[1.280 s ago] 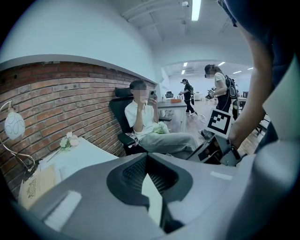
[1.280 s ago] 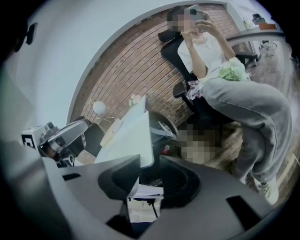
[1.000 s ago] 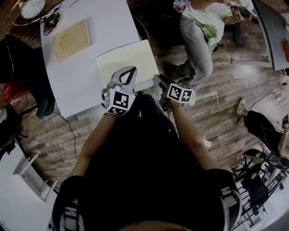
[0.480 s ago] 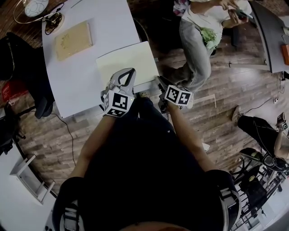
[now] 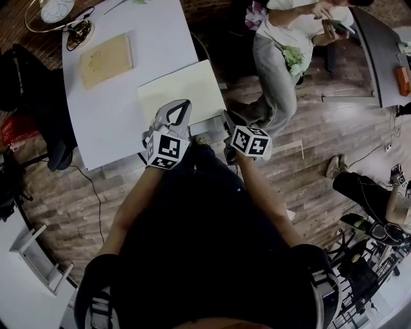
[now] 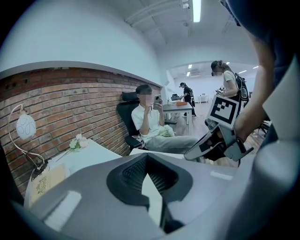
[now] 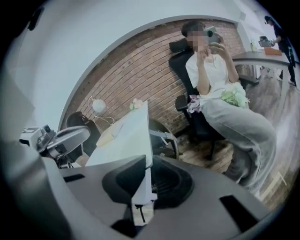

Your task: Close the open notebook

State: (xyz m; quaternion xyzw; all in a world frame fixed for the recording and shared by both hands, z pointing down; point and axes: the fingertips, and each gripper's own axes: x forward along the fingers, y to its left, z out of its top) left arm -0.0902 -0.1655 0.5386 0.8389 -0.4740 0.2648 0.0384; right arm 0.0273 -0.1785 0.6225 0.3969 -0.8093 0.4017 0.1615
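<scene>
The open notebook [image 5: 183,87] lies cream page up at the right near corner of the white table [image 5: 115,115]. My left gripper [image 5: 178,106] hovers over the page's near edge, open, with only the page [image 6: 151,194] showing through the gap of my left gripper [image 6: 149,176]. My right gripper [image 5: 226,122] is at the notebook's near right corner. In the right gripper view the notebook's edge [image 7: 126,136] runs between the jaws of my right gripper [image 7: 149,178], which are closing on it, and both pads meet the sheet.
A tan pad [image 5: 106,59] and a round lamp [image 5: 56,9] with its cable sit at the table's far left. A seated person [image 5: 282,58] is close beyond the table's right end. Black chairs [image 5: 38,96] stand to the left.
My right gripper has risen a little and rolled at the notebook's corner, its marker cube shifting slightly left. My left gripper has stayed over the page.
</scene>
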